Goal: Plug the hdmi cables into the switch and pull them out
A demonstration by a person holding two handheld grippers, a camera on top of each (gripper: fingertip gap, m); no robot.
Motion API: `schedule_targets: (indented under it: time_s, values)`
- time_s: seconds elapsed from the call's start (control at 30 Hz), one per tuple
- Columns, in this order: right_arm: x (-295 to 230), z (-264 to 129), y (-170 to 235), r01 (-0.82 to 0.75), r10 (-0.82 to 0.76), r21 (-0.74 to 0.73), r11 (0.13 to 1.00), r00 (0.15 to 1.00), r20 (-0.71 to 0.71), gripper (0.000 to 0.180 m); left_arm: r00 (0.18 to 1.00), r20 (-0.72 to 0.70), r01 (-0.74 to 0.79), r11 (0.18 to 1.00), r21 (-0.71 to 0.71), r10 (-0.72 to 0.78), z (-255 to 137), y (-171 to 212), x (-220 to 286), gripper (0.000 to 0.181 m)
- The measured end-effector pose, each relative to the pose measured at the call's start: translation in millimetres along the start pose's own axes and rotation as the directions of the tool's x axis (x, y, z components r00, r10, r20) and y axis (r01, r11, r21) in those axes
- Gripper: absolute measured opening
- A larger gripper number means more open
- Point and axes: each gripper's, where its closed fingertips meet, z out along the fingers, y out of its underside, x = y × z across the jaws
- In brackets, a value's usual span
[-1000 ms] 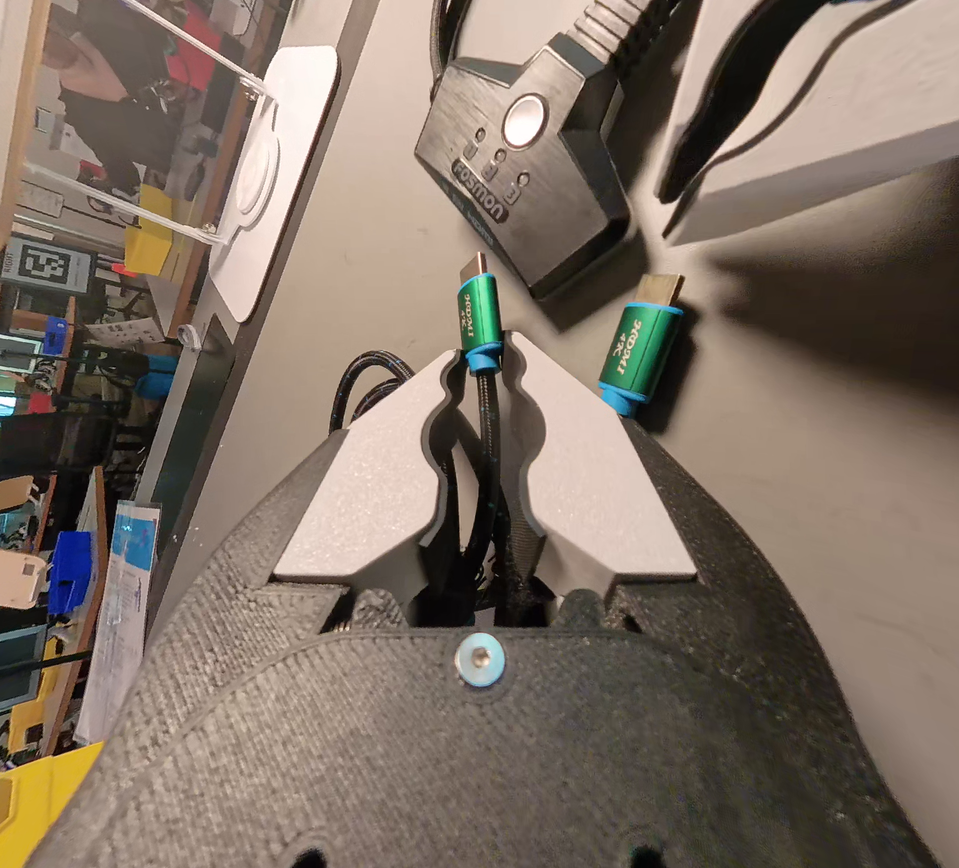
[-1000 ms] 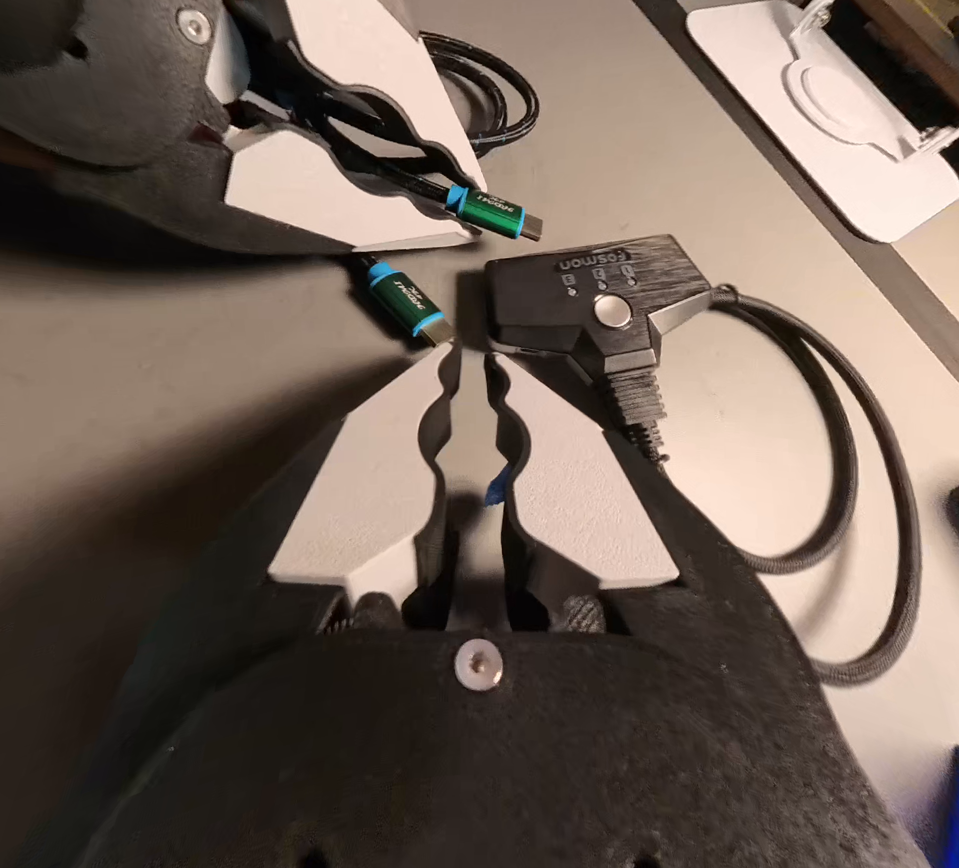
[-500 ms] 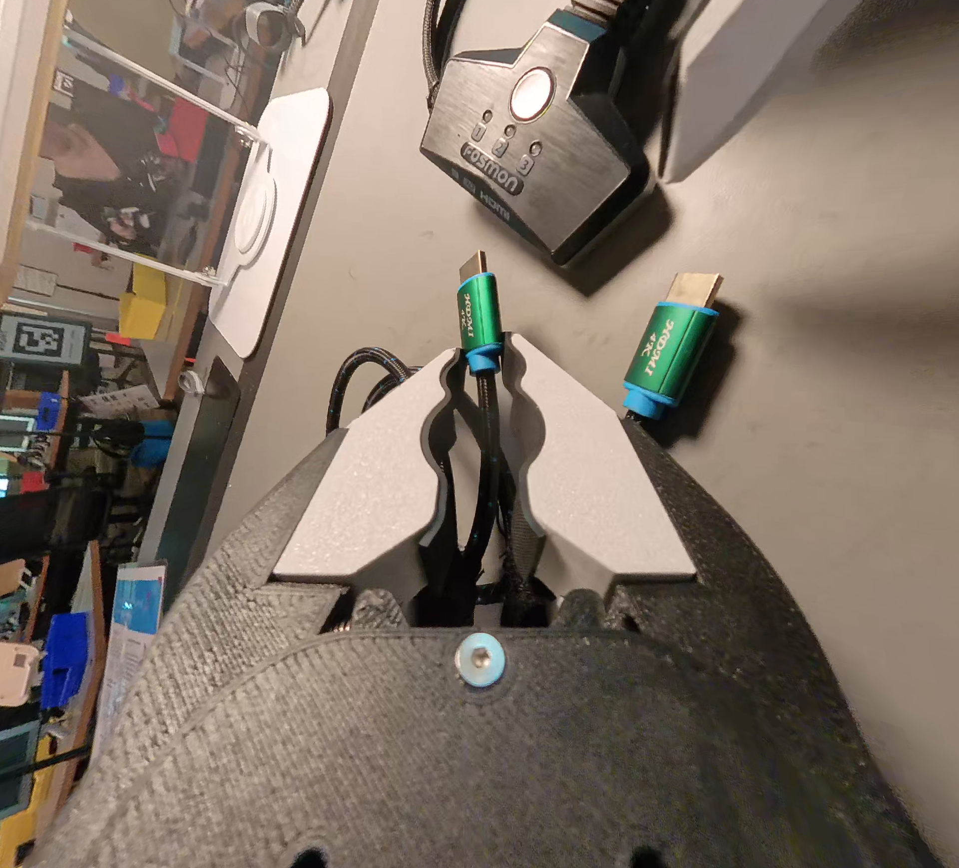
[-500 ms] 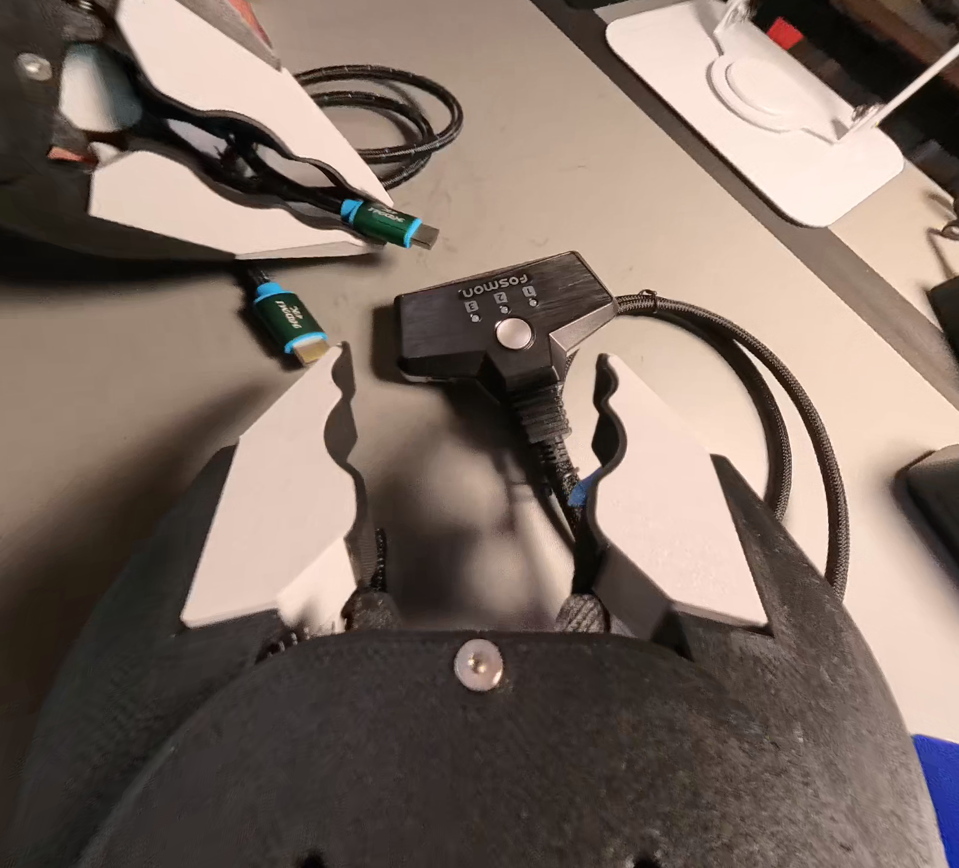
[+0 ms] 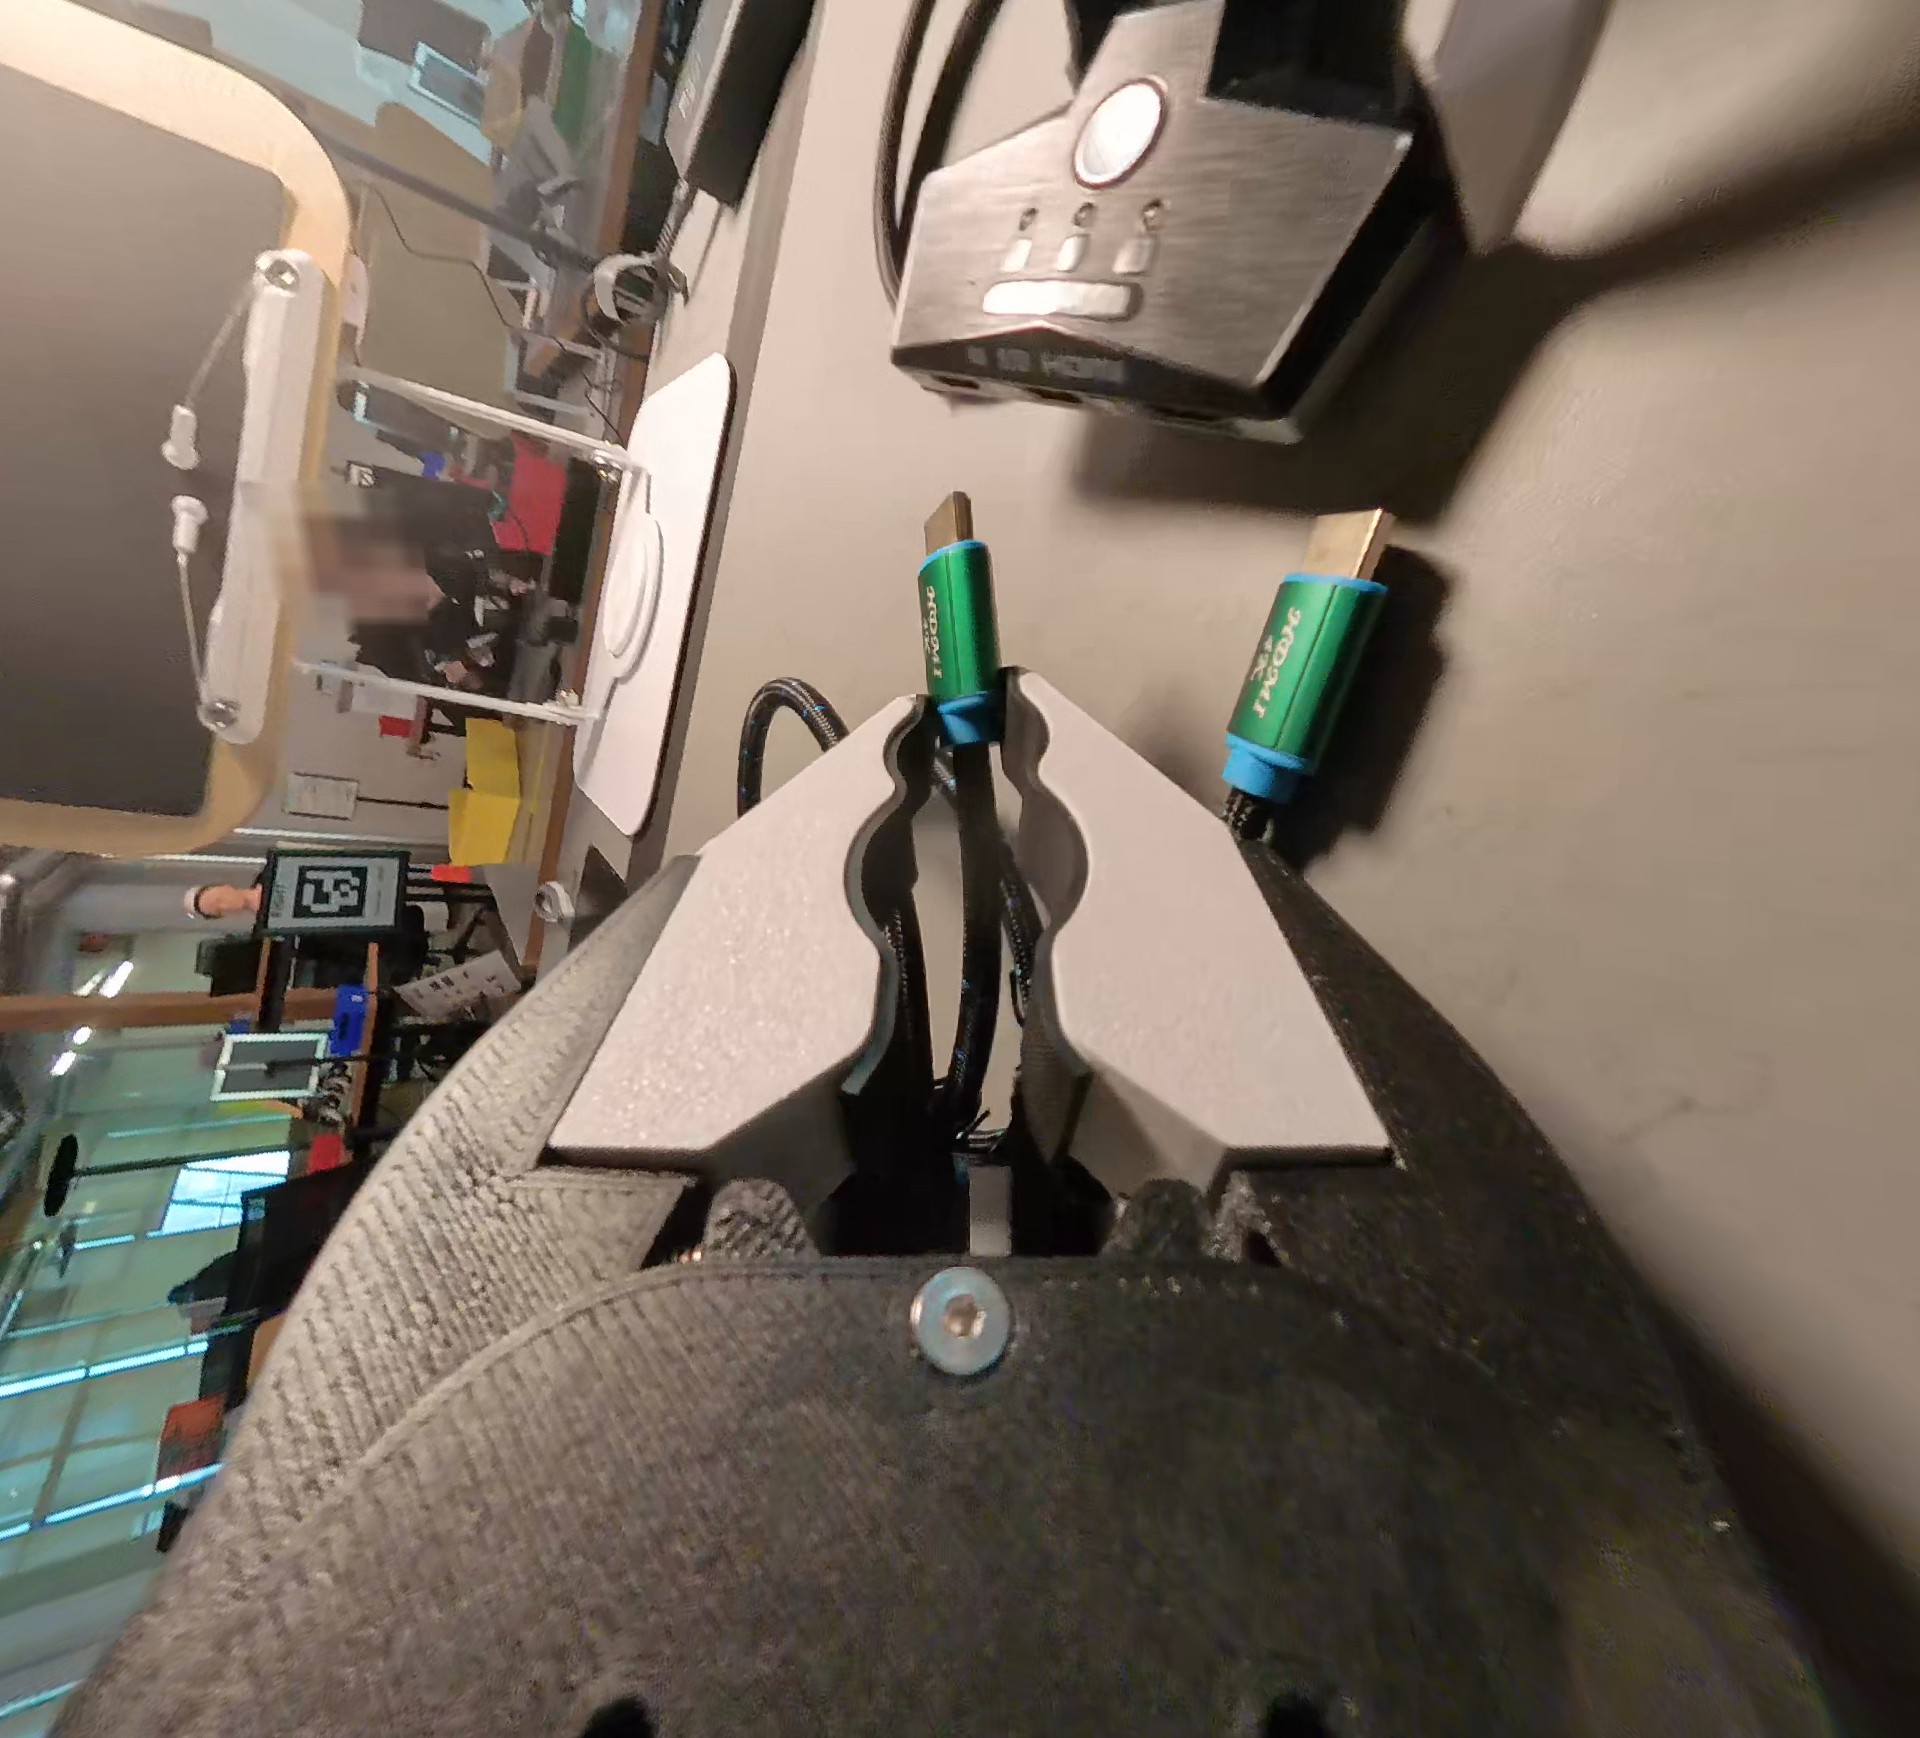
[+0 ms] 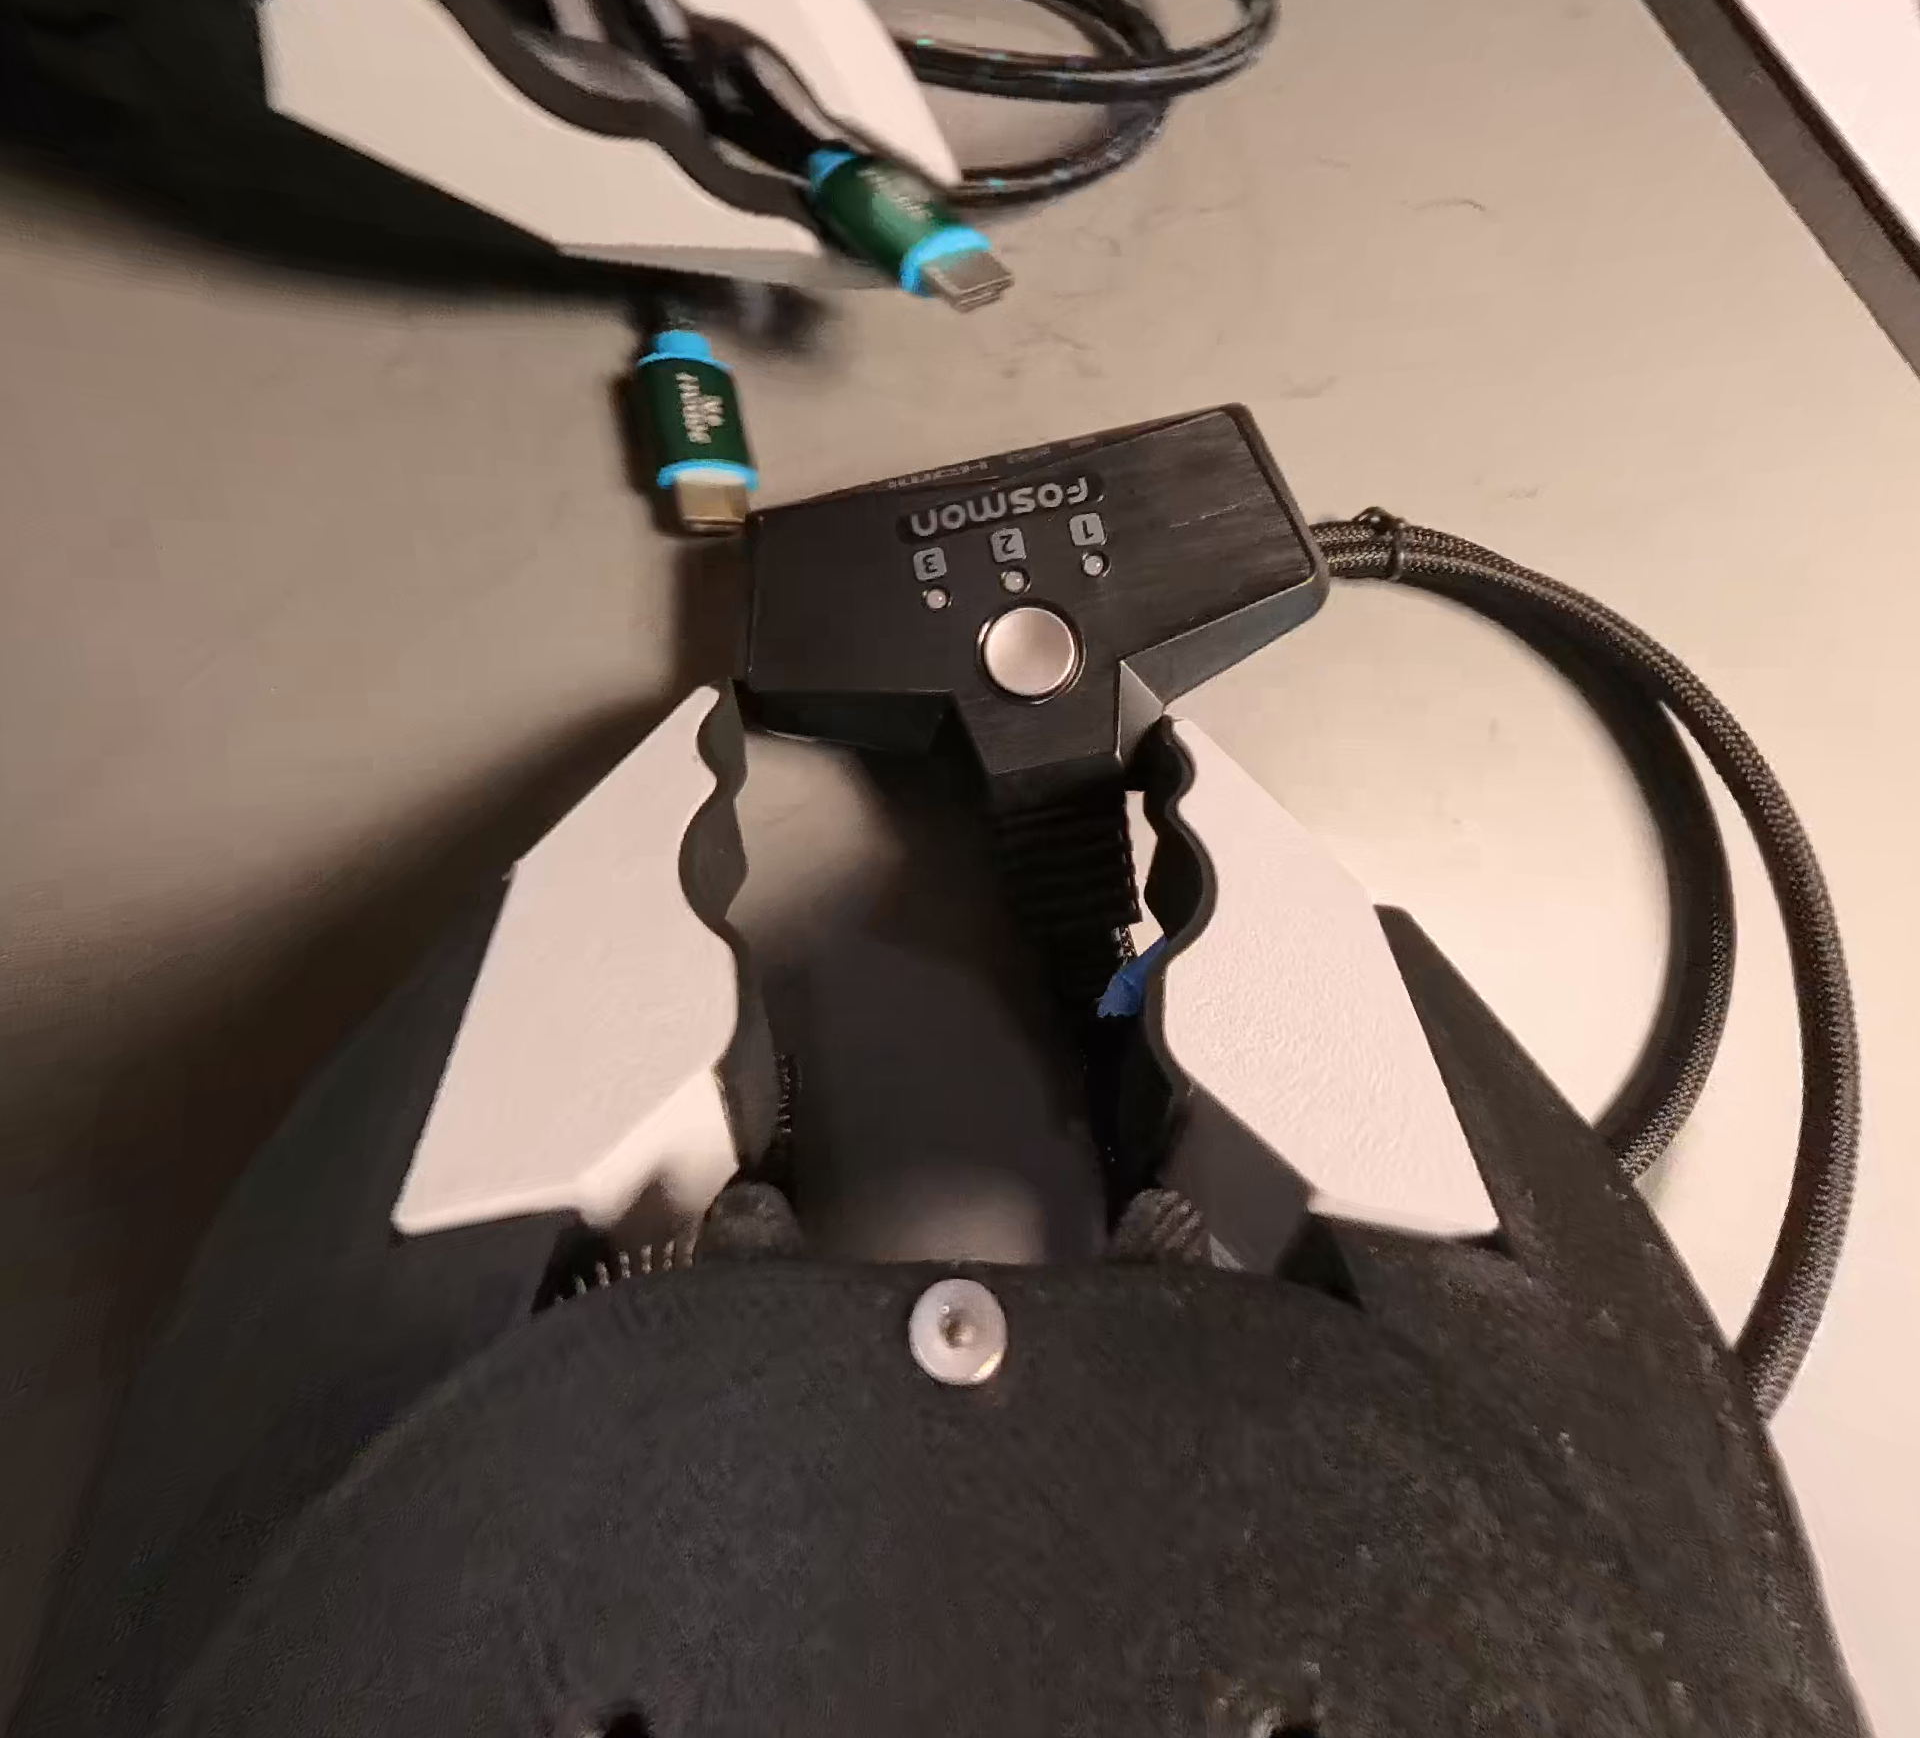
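The black HDMI switch (image 6: pixel 1039 566) lies on the grey table, and its ports face my left gripper (image 5: pixel 966 701). The left gripper is shut on a braided cable just behind its green plug (image 5: pixel 961 639), which it holds a short way in front of the switch (image 5: pixel 1143 265). A second green plug (image 5: pixel 1304 670) lies loose on the table, its metal tip close to the switch's corner (image 6: pixel 696 441). My right gripper (image 6: pixel 945 722) is open. Its jaws straddle the switch's ribbed neck, one tip at the body's corner. The left gripper (image 6: pixel 878 223) shows at the upper left with its plug (image 6: pixel 914 234).
The switch's own thick braided cable (image 6: pixel 1766 857) loops to the right of my right gripper. Coiled black cable (image 6: pixel 1091 26) lies behind the left gripper. A white flat stand base (image 5: pixel 649 587) sits near the table's far edge, beside a dark strip. My right fingertips sit around 9 cm from my left ones.
The right gripper opened, moved forward over the switch's neck and narrowed its jaws there. The left gripper, still holding its plug, swung to face the switch's ports.
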Motion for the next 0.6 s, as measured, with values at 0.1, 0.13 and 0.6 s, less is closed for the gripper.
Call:
schedule_targets:
  time_s: [0.1, 0.13, 0.6]
  values:
    - [-15.5, -9.4, -1.2, 0.019, -0.024, 0.059, 0.998, 0.997, 0.079, 0.080, 0.999, 0.032, -0.011, 0.999, 0.043, 0.010, -3.6, -7.3, -4.2, 0.012]
    - [-19.7, -12.1, -2.5, 0.019, -0.027, 0.080, 0.997, 0.995, 0.097, 0.080, 0.999, 0.042, -0.016, 0.998, 0.053, 0.013, -4.7, -8.7, -5.4, 0.012]
    - [-54.4, -17.4, -0.5, 0.085, -0.100, 0.083, 0.993, 0.973, 0.206, 0.078, 0.975, 0.069, -0.217, 0.968, 0.122, 0.210, -16.3, -12.4, 8.4, 0.011]
